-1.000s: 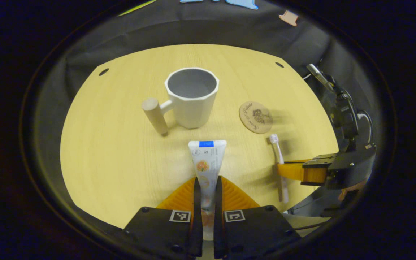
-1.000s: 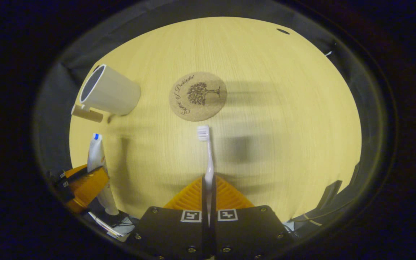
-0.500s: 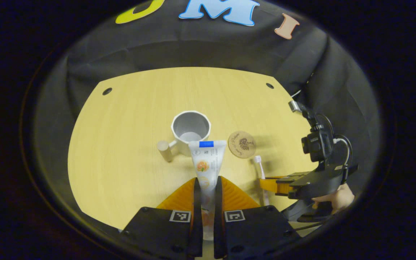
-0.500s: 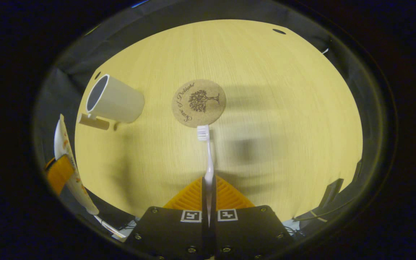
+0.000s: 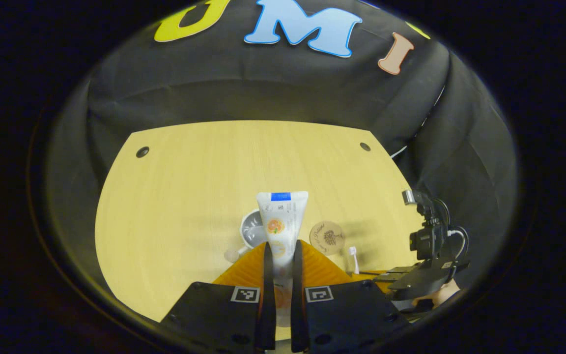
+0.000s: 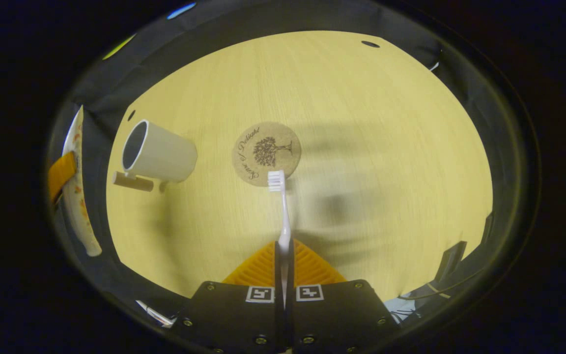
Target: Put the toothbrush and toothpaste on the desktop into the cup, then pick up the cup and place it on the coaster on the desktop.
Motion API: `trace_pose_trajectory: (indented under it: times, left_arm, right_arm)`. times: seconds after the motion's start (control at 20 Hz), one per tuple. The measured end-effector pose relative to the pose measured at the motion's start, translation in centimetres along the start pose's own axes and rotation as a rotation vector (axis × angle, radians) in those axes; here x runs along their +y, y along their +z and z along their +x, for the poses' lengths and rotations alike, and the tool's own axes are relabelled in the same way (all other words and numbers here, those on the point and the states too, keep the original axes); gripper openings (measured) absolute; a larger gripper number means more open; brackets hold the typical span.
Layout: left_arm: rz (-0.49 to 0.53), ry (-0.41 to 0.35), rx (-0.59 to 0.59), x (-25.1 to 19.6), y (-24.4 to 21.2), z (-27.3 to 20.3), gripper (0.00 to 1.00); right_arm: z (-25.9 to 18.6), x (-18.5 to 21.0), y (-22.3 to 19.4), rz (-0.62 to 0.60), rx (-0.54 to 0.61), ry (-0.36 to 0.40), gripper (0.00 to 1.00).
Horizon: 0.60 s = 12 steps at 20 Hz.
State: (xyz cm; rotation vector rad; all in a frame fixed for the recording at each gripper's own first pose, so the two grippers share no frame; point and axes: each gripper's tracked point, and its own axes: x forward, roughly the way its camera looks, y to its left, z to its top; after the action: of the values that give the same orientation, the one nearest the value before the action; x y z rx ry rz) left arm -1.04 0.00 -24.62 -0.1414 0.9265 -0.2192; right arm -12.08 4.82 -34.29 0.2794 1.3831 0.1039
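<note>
In the left gripper view, the left gripper (image 5: 279,255) clamps the toothpaste tube (image 5: 281,221), with the white cup (image 5: 252,233) beyond it. In the right gripper view, the right gripper (image 6: 283,253) pinches the toothbrush (image 6: 282,209) (bristles over the cork coaster (image 6: 266,153)) above the worktop (image 6: 361,123).

A pale, wood-grained table (image 5: 189,196) with a straight far edge and cut corners stands inside the booth. Two small dark round holes (image 5: 142,152) sit near its far corners, one on each side. Black cloth (image 5: 263,93) hangs behind and around it as the wall, creased into soft folds and draping down past the table's edges. The light is dim and warm, and blurred grey shadows (image 6: 342,196) lie across the tabletop.
</note>
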Motion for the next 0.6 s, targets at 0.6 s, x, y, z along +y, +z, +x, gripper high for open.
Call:
trace_pose_trajectory:
  times: [0.6]
  left_arm:
    - [0.087,-0.018,-0.064,4.4,5.1,6.6,0.19]
  right_arm:
    - [-1.6,-2.6,0.9,0.074,-0.029,-0.023,0.02]
